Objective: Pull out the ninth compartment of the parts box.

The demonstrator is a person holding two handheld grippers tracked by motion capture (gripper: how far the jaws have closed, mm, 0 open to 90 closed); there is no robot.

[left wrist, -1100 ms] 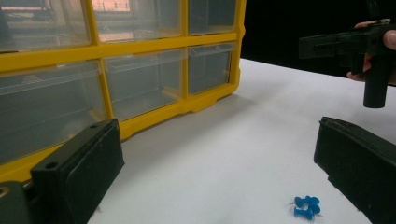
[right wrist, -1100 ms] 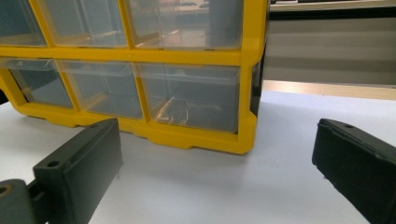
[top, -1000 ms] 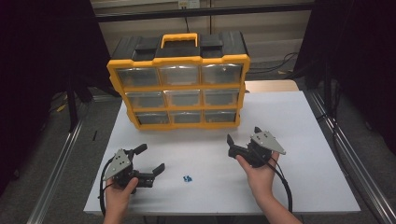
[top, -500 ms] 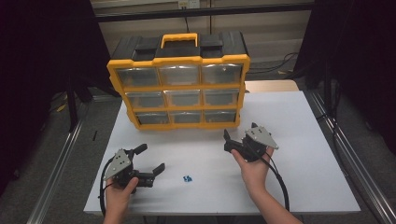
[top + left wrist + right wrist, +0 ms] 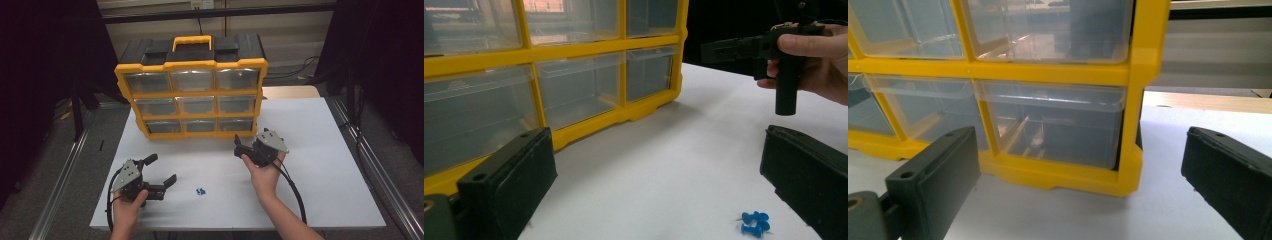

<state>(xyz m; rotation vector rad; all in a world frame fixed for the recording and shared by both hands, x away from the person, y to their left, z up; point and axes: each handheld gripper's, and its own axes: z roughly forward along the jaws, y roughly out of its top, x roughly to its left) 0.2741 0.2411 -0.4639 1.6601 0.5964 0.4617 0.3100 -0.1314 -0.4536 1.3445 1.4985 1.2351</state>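
Note:
A yellow organizer [image 5: 192, 95] with clear drawers stands upright at the back of the white table [image 5: 320, 170]. My right gripper [image 5: 239, 146] is open and empty, held just in front of the organizer's lower right corner. In the right gripper view its jaws frame the clear bottom right drawer [image 5: 1053, 125], a short way off. My left gripper [image 5: 162, 169] rests open near the front left of the table. A few blue pushpins [image 5: 200, 191] lie to its right; in the left gripper view the pushpins [image 5: 754, 224] sit near the right jaw, with the right gripper [image 5: 744, 50] farther off.
Metal rails run along both sides of the table [image 5: 65, 170]. A wooden surface [image 5: 290, 91] sits behind the table's right rear corner. Bare white tabletop stretches to the right of my right hand.
My right gripper has moved forward and left, closer to the organizer's lower right corner. The left gripper and the pushpins have stayed put.

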